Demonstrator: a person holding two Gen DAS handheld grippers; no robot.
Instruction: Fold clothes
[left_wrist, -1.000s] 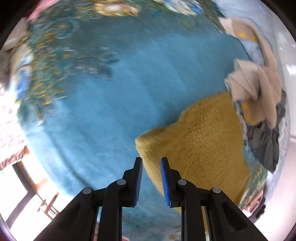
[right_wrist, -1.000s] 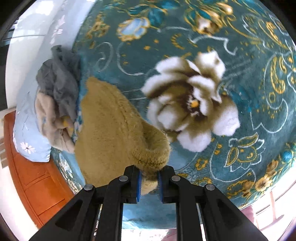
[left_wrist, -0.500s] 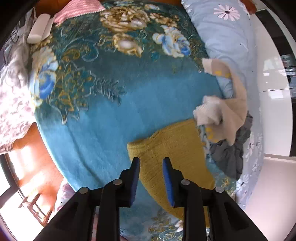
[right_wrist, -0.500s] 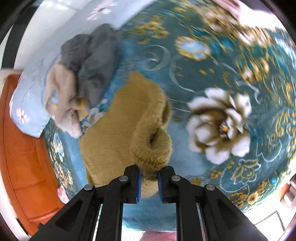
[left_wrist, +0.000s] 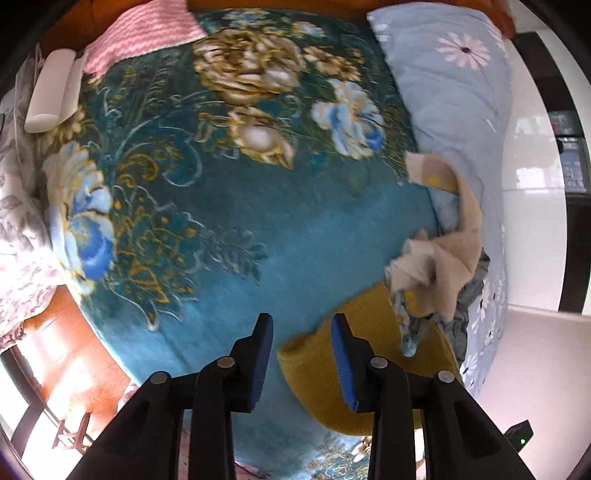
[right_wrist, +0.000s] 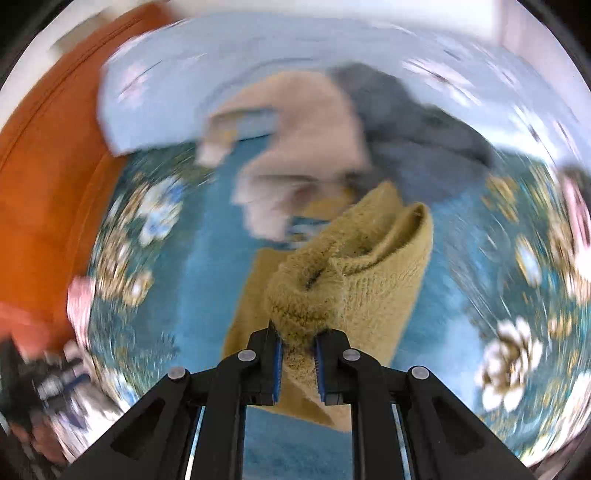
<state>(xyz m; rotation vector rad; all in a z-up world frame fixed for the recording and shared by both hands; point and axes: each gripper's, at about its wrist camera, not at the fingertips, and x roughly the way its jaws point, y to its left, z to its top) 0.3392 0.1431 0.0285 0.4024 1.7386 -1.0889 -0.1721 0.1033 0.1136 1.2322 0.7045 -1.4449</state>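
teal floral bed blanket (left_wrist: 314, 229) carries the mustard sweater (left_wrist: 373, 332); left tongs (left_wrist: 302, 363) hover spread above its corner; only the blurred right view shows the right tongs (right_wrist: 298, 363) pinching a bunched fold, pale clothes (right_wrist: 306, 147) beyond

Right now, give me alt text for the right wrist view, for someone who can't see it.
The right gripper is shut on a bunched fold of the mustard sweater, lifted above a teal floral blanket. Behind, blurred by motion, lie a beige garment and a grey garment.
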